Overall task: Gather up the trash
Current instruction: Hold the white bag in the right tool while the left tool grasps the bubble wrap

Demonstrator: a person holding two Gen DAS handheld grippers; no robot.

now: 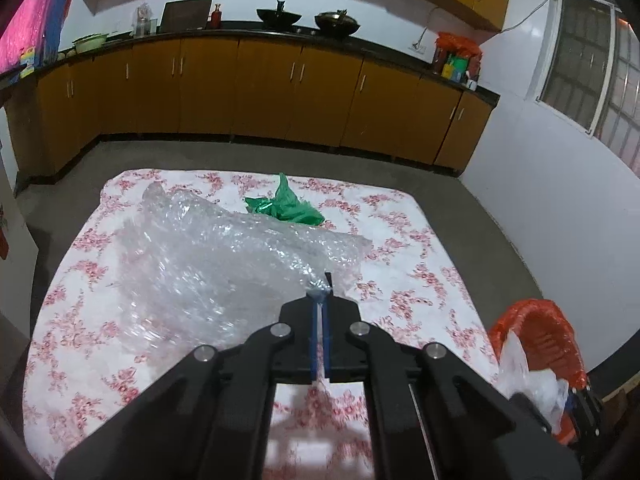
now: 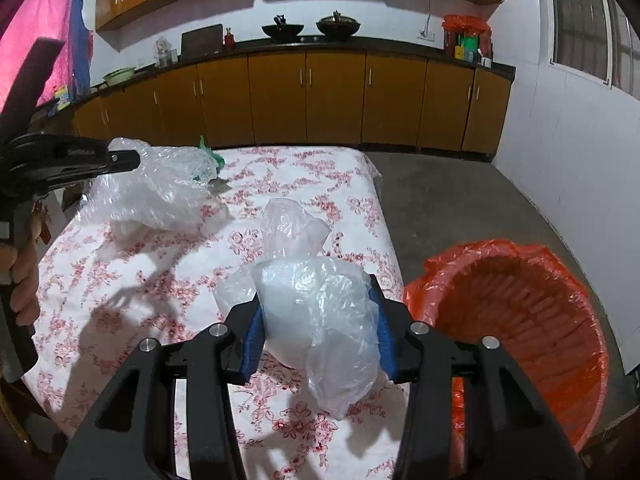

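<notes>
Two loads are in hand: with the left gripper pinched on the bubble wrap's edge over the desk, and the right gripper clamping a clear plastic bag, carry both over the orange-lined bin before releasing.

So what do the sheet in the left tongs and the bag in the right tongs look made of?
Sheet: seemingly bubble wrap, clear glossy plastic with a pebbled, glinting surface. Bag: thin translucent plastic film, milky, crinkled, with soft shine.
</notes>
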